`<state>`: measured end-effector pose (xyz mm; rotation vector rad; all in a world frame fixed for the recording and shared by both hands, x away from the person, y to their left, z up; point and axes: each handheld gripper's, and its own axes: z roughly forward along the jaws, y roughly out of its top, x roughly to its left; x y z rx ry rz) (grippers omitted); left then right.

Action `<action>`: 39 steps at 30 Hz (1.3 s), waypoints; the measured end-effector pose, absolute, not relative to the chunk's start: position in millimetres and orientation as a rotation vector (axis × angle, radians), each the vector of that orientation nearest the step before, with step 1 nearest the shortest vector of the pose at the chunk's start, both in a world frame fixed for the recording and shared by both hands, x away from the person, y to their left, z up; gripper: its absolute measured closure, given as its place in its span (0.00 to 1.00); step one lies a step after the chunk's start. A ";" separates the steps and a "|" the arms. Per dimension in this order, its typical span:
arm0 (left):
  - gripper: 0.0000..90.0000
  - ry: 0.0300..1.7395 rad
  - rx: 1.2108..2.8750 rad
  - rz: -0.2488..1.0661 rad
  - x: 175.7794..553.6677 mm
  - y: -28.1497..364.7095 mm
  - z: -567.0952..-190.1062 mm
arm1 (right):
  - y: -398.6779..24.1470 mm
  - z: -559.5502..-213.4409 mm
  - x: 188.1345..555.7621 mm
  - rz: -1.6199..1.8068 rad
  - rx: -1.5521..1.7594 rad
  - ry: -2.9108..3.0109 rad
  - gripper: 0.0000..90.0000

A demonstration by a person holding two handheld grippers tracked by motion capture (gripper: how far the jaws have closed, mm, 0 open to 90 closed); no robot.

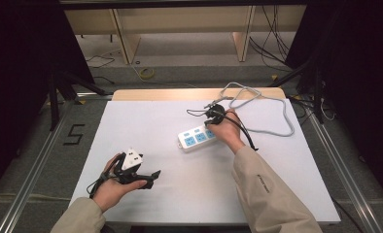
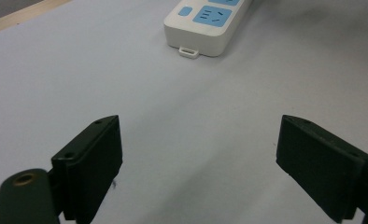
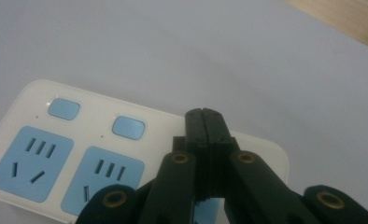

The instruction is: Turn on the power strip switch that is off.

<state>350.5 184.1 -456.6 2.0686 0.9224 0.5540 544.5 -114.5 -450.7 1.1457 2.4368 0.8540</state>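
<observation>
A white power strip [image 1: 195, 137] with blue sockets and blue switches lies in the middle of the white table. My right gripper [image 1: 211, 121] is over its far end. In the right gripper view the jaws of the right gripper [image 3: 204, 113] are shut together with nothing between them. They stand above the power strip [image 3: 46, 154] just right of its two visible switches and hide the part below. My left gripper [image 1: 149, 178] rests near the front left. Its open jaws [image 2: 198, 128] point at the near end of the power strip [image 2: 205, 25], well short of it.
The strip's grey cable [image 1: 277, 116] loops across the far right of the white sheet [image 1: 180, 204]. A strip of wooden tabletop [image 1: 155, 94] shows at the far edge. Floor cables and shelving lie beyond the table.
</observation>
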 end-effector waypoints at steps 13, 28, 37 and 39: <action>0.16 0.923 2.069 0.553 350.5 183.8 -456.6 | -113.9 -451.3 545.0 0.840 1.163 2.433 1.00; 0.16 0.926 2.067 0.547 350.4 182.8 -456.7 | -111.5 -451.3 544.9 0.813 1.159 2.435 1.00; 0.16 0.926 2.064 0.545 350.3 182.8 -456.7 | -110.2 -452.3 545.6 0.811 1.166 2.430 1.00; 0.16 0.927 2.064 0.545 350.4 183.0 -456.8 | -110.9 -452.4 545.9 0.815 1.167 2.430 1.00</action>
